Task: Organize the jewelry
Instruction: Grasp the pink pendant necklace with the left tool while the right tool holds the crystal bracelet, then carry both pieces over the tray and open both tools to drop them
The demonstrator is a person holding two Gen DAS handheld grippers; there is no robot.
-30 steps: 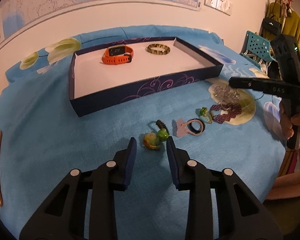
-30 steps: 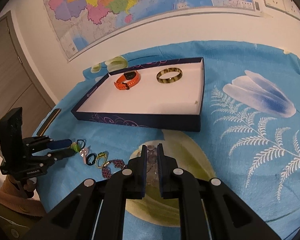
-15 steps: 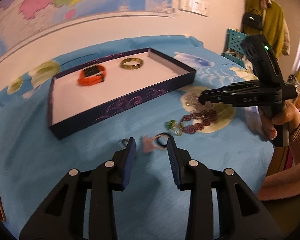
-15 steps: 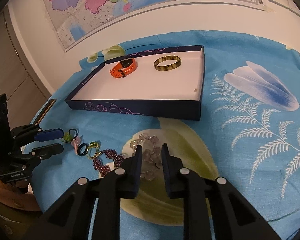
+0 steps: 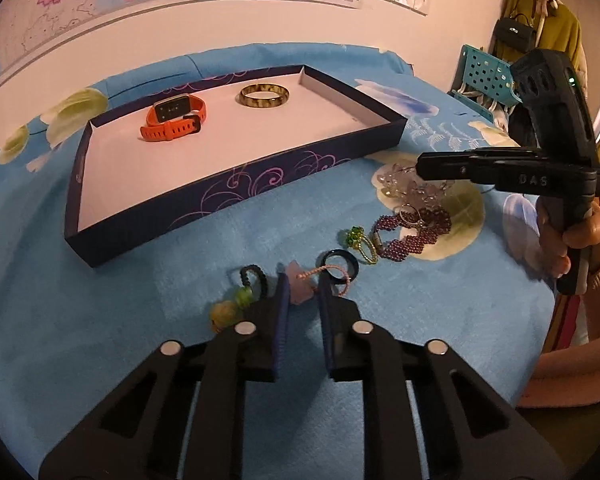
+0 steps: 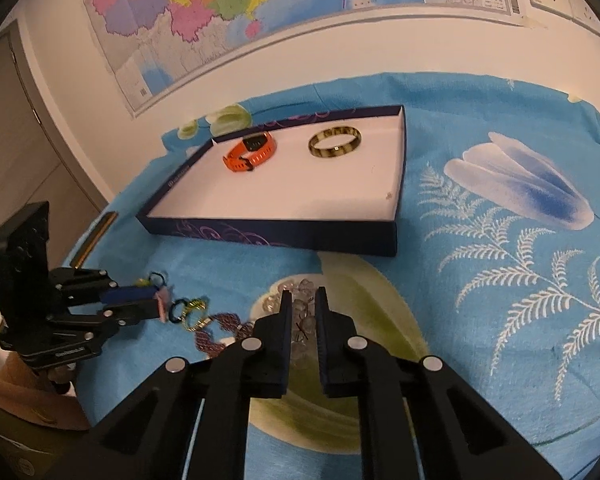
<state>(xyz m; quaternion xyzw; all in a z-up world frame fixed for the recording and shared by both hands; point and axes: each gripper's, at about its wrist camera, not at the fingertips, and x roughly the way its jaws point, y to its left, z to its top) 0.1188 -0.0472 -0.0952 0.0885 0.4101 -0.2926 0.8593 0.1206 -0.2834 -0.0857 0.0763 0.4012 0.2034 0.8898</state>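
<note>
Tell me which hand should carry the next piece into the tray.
Left, probably. The left tool has just closed on the pink pendant. The right tool only straddles the clear bead bracelet; the navy tray has room.

My left tongs [image 5: 302, 292] are matt black plastic with ribbed blue pads and bright metal pivot pins; my right tongs [image 6: 301, 312] look the same. The surface [image 5: 100, 320] wears a blue printed cloth, soft and slightly fuzzy, matt. Tray [image 5: 228, 196]: dark cardboard walls with a faint sheen, plain matt white paper floor. Watch [image 5: 175, 117]: orange rubbery strap, matt, with a glossy glass face. Bangle [image 5: 264, 95]: polished, glossy, mottled stone or resin. Clear beads [image 6: 304, 318] look glassy and faceted. Purple beaded bracelet [image 5: 410, 236]: small shiny beads, metal clasp.
</note>
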